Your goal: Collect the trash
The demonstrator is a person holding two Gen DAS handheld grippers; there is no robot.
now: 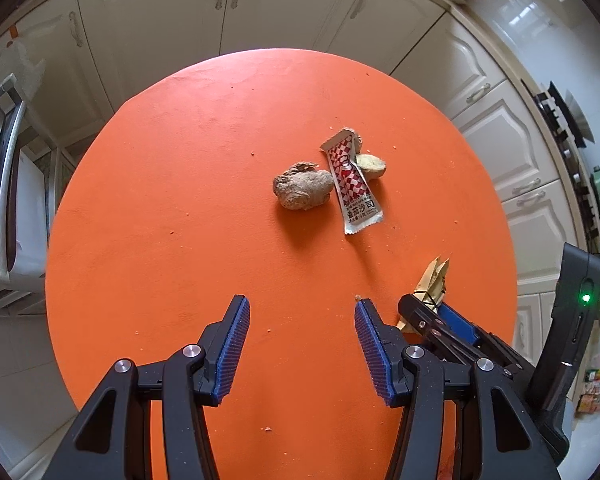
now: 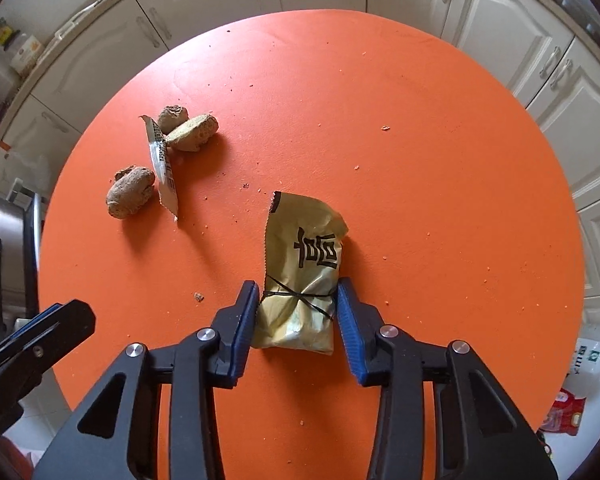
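My right gripper (image 2: 296,304) has its jaws pressed on both sides of the tan wrapper (image 2: 300,276), low on the orange bench (image 2: 420,160). My left gripper (image 1: 302,344) hangs partly open, holding nothing. The ketchup sachet (image 1: 354,184) lies between brown lumps (image 1: 302,190).

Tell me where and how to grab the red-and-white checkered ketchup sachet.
Pinch the red-and-white checkered ketchup sachet across its narrow width at the lower, free half, coming straight down from above. It lies flat on the round orange table, and brown food lumps crowd its upper end on both sides.
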